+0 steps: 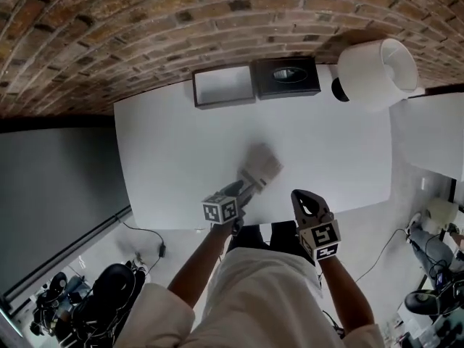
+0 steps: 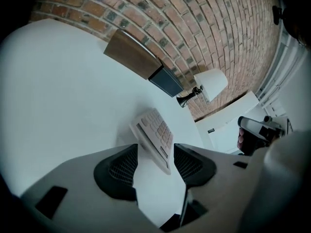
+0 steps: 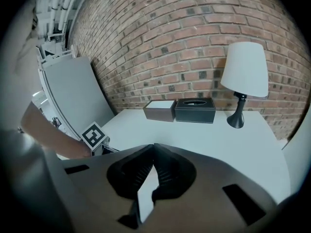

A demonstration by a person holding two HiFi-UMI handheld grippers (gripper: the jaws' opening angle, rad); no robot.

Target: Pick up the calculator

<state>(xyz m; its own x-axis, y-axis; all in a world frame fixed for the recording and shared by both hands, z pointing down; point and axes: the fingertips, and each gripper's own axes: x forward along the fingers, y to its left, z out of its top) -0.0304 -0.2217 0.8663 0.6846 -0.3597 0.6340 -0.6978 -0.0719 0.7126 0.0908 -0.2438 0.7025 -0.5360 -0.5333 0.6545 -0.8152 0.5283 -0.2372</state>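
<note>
Rough brick wall (image 1: 217,20) backs smooth white table (image 1: 181,143) bearing flat rectangular calculator (image 1: 261,167).

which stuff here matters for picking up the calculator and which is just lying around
For the job:
- calculator, lying on the white table
- left gripper, open, calculator at its jaws, not gripped

Just lying about:
- brown box
- black tissue box
- lamp
- right gripper, shut, empty
</note>
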